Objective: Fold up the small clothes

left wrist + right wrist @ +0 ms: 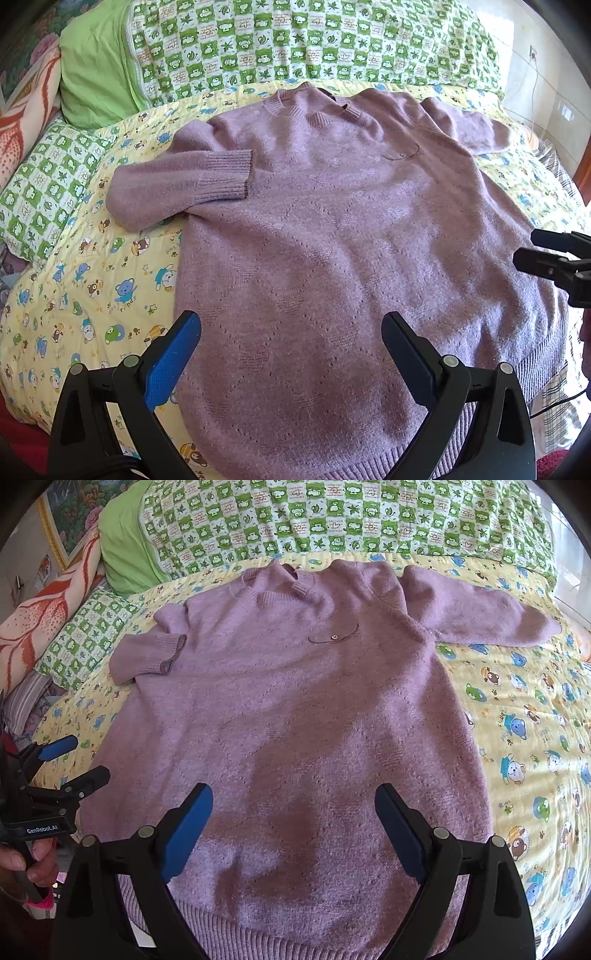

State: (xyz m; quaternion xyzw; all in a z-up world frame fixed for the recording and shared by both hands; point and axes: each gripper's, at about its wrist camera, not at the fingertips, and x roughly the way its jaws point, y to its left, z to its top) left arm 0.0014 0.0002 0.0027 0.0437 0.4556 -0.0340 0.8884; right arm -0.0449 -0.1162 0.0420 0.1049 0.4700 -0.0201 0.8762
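A lilac knitted sweater lies flat, front up, on a bed, collar at the far side and ribbed hem nearest me; it also fills the right wrist view. Its left sleeve is folded in over the body, cuff showing. Its right sleeve lies stretched out to the right. My left gripper is open and empty above the hem's left part. My right gripper is open and empty above the hem's middle. Each gripper shows at the edge of the other's view: the right one, the left one.
The bed has a yellow cartoon-bear sheet. A green checked quilt and a plain green pillow lie along the far side. A floral blanket is at the far left. A wall and cable are at the far right.
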